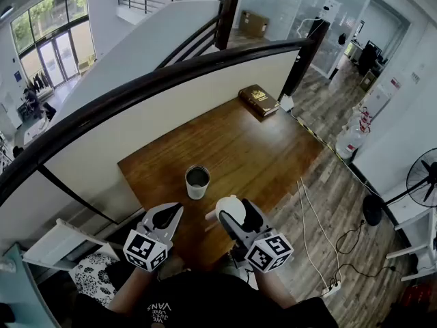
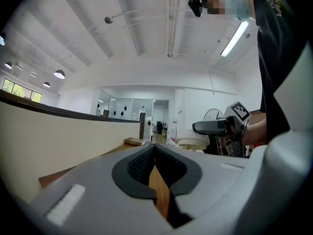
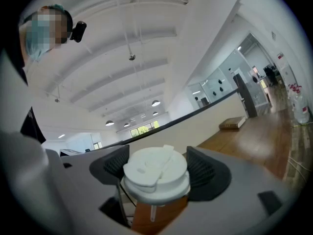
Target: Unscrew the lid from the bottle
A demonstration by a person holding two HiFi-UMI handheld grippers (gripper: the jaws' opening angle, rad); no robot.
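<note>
Lid (image 3: 155, 173) clamped in rt tool (image 3: 157, 166), underside hidden; bottle (image 1: 197, 182) open.

shirt (image 1: 179, 307): black, white print | left gripper (image 1: 176, 210), right gripper (image 1: 236, 214): grey, black ribbed fingers (image 2: 139, 165) | 2 black-white marker cubes (image 1: 145, 250)

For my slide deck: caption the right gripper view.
Right gripper holding a white flip-top lid above the wooden table.

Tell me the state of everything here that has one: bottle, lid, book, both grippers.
bottle: open, upright on the table, lid off.
lid: off the bottle, gripped between the right gripper's jaws.
book: closed, lying flat at the table's far corner.
left gripper: shut, nothing between its jaws.
right gripper: shut on the lid.
</note>
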